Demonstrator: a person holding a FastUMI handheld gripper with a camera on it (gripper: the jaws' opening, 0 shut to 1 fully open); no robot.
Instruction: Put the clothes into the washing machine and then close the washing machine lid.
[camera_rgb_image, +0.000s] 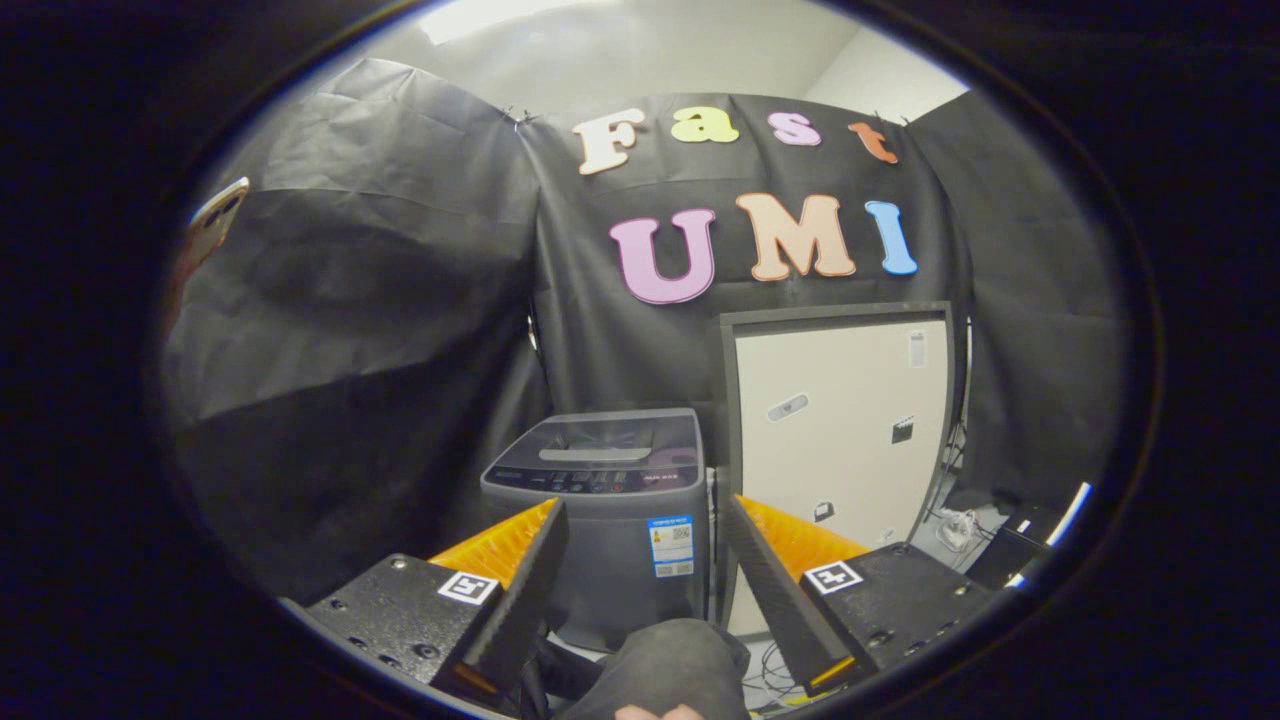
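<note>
Gripper (645, 520) jaws spread wide, empty; dark clothes (665, 665) bunched low between them, washing machine (610, 500) straight ahead beyond the tips, lid down.

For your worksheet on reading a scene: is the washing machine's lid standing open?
No: the washing machine has its lid lying flat on top, beyond the open tool, whose fingers hold nothing.

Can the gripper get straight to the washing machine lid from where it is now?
Probably yes. The gripper is open, and the washing machine stands beyond its fingers with its closed lid in plain sight. Only a dark cloth sits low between the fingers, below that path.
</note>
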